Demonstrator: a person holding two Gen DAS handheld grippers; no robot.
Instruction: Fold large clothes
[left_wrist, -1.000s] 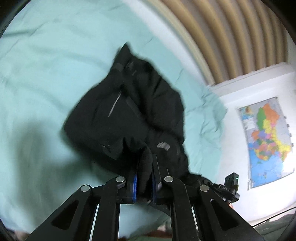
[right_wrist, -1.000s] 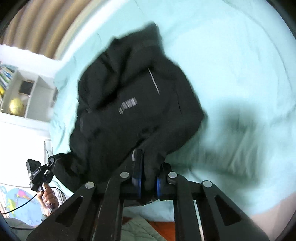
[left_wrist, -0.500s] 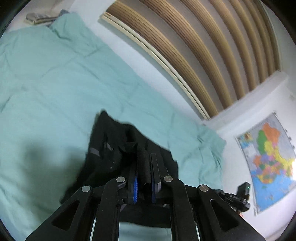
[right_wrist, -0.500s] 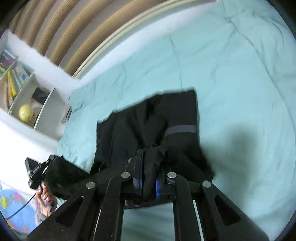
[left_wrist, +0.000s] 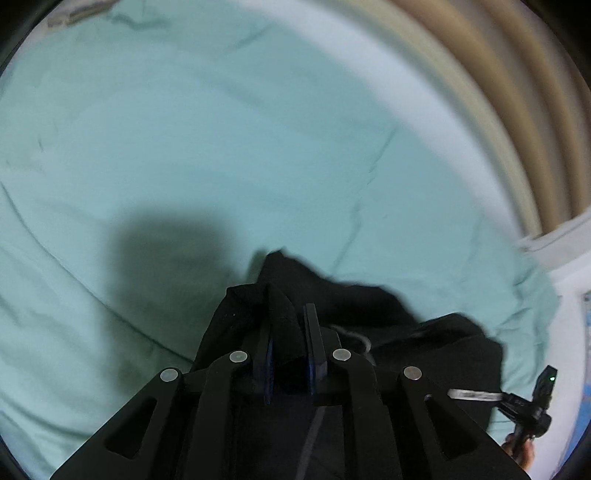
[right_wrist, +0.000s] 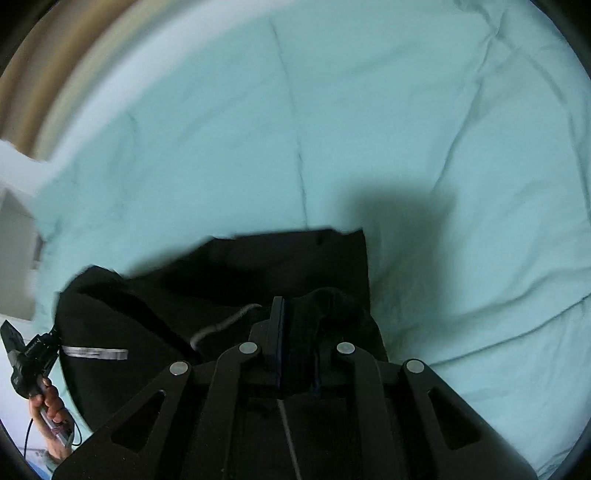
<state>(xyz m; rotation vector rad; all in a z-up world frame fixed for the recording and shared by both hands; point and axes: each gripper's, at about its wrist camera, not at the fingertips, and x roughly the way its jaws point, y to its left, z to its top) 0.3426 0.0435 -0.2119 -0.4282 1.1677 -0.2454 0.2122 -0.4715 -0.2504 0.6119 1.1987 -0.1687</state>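
A black jacket (left_wrist: 369, 317) with grey reflective strips hangs bunched over a mint-green bed cover (left_wrist: 221, 129). My left gripper (left_wrist: 290, 314) is shut on a fold of the jacket, held above the bed. My right gripper (right_wrist: 299, 306) is shut on another fold of the same jacket (right_wrist: 221, 280). A grey drawstring (right_wrist: 225, 323) and a reflective strip (right_wrist: 96, 352) show in the right wrist view. Most of the jacket hangs below and between the two grippers, partly hidden by them.
The bed cover (right_wrist: 406, 129) fills both views. A slatted wooden headboard (left_wrist: 517, 110) runs along the far side. White shelving (right_wrist: 14, 206) stands at the left edge of the right wrist view. A hand with the other gripper's handle (right_wrist: 33, 362) shows at the lower left.
Both grippers have lifted and pulled the jacket toward the near edge. It now hangs close under the fingers, and more bare bed cover shows beyond it.
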